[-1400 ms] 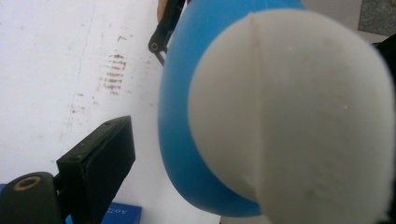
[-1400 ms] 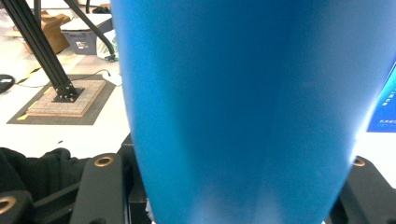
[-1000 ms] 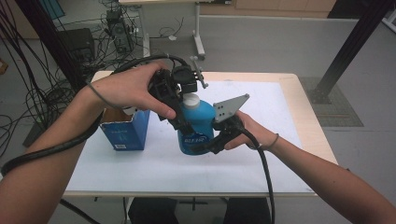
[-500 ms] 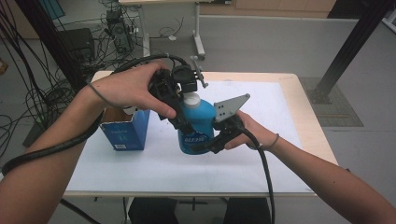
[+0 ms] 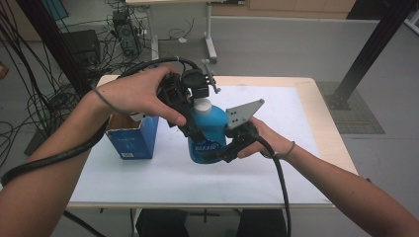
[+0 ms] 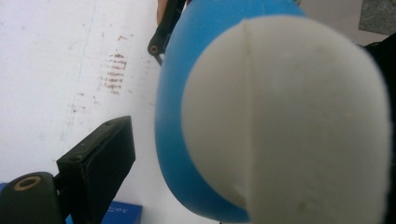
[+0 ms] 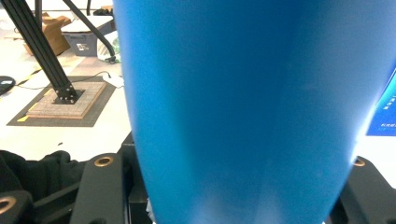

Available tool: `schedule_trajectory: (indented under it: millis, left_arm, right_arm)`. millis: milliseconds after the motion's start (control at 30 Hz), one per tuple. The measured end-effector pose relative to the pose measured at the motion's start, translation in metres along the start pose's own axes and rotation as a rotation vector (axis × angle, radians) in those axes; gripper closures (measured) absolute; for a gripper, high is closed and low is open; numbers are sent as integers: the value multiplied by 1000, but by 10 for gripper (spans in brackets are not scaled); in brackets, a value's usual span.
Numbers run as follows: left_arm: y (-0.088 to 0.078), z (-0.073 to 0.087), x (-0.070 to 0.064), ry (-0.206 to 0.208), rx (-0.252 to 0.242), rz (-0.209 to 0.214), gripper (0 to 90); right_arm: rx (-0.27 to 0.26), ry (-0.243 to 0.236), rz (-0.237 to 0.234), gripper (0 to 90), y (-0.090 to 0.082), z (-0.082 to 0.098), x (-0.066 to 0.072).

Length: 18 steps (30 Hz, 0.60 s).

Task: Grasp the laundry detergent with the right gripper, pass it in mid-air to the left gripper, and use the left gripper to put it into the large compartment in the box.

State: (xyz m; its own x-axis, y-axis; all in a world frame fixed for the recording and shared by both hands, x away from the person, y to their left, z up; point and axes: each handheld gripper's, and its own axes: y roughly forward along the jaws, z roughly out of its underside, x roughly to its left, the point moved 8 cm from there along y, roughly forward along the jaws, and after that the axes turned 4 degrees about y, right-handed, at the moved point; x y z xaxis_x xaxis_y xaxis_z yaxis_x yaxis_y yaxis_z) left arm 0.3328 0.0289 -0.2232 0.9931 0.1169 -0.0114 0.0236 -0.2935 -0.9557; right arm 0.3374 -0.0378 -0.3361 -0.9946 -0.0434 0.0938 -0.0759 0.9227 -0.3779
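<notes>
A blue bottle (image 5: 210, 136) with a white cap (image 5: 201, 104) stands upright over the white table mat (image 5: 296, 128). My right gripper (image 5: 213, 151) is shut on the bottle's lower body from the right side. In the right gripper view the blue bottle (image 7: 243, 107) stands close between both black jaws. My left gripper (image 5: 197, 121) comes down from above with its jaws to either side of the cap and shoulder. In the left gripper view the white cap (image 6: 289, 121) looms close, and one of the fingers (image 6: 98, 158) stands clear of the blue bottle (image 6: 170, 116). That gripper is open.
An open blue carton (image 5: 133, 136) stands on the mat just left of the bottle, under my left forearm. A black frame post (image 5: 365, 54) rises at the back right. Cables and equipment (image 5: 99, 44) lie on the floor behind the table's left side.
</notes>
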Motion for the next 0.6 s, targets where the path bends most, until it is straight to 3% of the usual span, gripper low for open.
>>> schedule_trajectory:
  millis: [600]
  left_arm:
    - [0,-6,-5,19,25,-4,93]
  right_arm:
    - [2,-4,-2,398,-1,-3,0]
